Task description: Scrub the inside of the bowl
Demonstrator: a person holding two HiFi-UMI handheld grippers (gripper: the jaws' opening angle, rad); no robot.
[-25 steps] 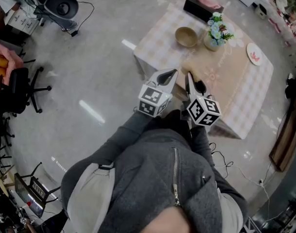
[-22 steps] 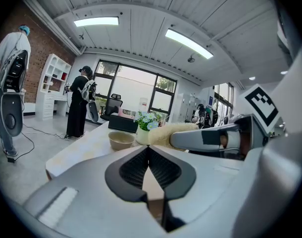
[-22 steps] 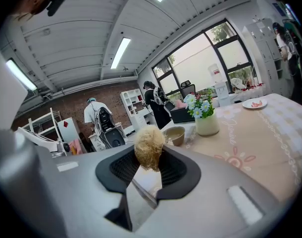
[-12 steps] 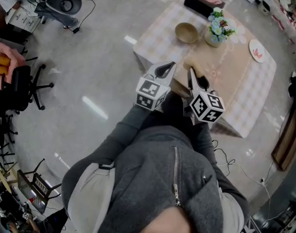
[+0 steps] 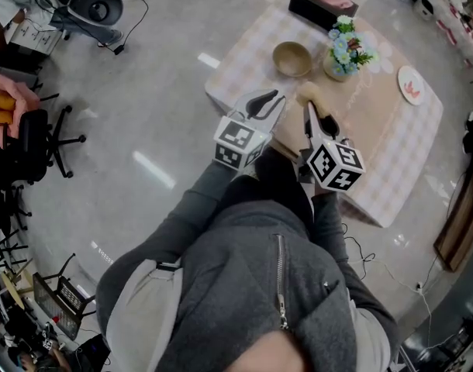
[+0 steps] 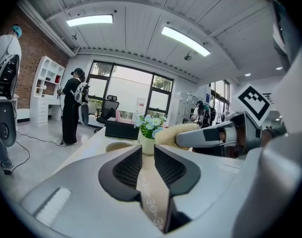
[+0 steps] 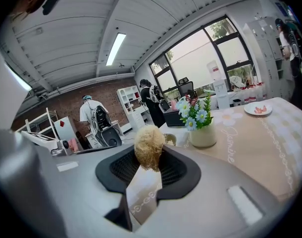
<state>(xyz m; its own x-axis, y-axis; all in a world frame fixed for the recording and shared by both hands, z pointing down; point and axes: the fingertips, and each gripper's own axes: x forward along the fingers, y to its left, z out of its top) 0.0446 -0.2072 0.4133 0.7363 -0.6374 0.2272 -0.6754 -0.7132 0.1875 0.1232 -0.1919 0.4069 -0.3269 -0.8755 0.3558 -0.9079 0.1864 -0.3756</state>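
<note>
From the head view, the person stands at the near corner of a checked-cloth table with both grippers held out over it. The left gripper is on the left and the right gripper just beside it on the right. A tan scrubber sticks out of the right gripper's tips. The bowl sits on the table beyond both grippers, apart from them. A vase of flowers stands just to its right, a dark tissue box lies at the far edge, and a small plate lies far right. A beige runner covers the middle of the cloth.

In the left gripper view, the left gripper's jaws have just been opening and stand a narrow slit apart. Only the runner shows through the gap. The bowl lies ahead, slightly left, and the vase is straight ahead.

In the right gripper view, the right gripper's jaws are clamped on the scrubber, whose fibrous tuft rises above them. The bowl's rim peeks out just behind the tuft, and the vase is to its right.
</note>
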